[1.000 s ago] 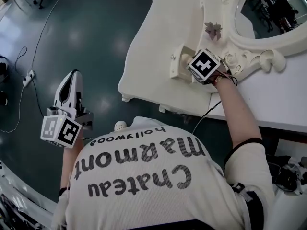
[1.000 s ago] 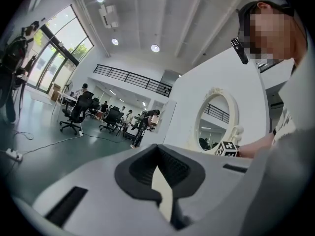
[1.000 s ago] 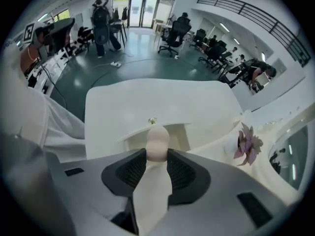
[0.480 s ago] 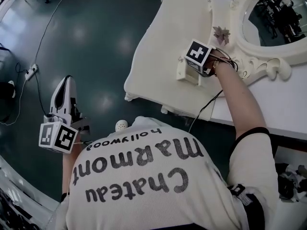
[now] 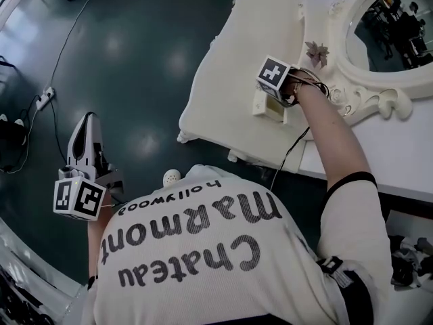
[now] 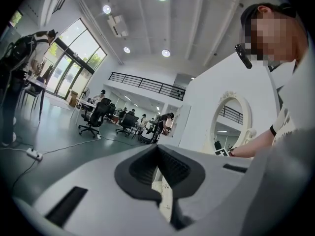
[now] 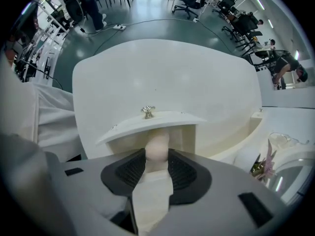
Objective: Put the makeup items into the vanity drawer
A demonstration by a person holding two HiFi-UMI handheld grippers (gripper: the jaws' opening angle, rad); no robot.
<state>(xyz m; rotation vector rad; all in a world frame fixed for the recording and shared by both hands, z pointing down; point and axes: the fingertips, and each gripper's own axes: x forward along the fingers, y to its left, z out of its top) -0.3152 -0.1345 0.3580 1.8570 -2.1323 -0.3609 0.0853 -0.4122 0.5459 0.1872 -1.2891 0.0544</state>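
My right gripper (image 7: 157, 154) points steeply down over the small open drawer (image 7: 147, 124) of the cream vanity (image 7: 167, 68). Between its pads stands a pale cream makeup item (image 7: 157, 149) with a rounded pinkish tip, which both pads still touch. The jaws have just been opening. In the head view the marker cube covers that gripper (image 5: 272, 92) above the drawer (image 5: 269, 107). My left gripper (image 5: 84, 131) hangs level over the floor, left of my body, and holds nothing. Its pads meet at the tips (image 6: 157, 149).
An oval mirror (image 5: 385, 39) in an ornate frame leans at the vanity's right, with a small dried flower (image 5: 316, 51) beside it. A cable and power strip (image 5: 42, 100) lie on the dark floor. A small white round object (image 5: 170, 177) sits near my chest.
My right gripper has tipped further down and sunk towards the open drawer with the item between its pads. The left gripper has drifted left and nearer to me.
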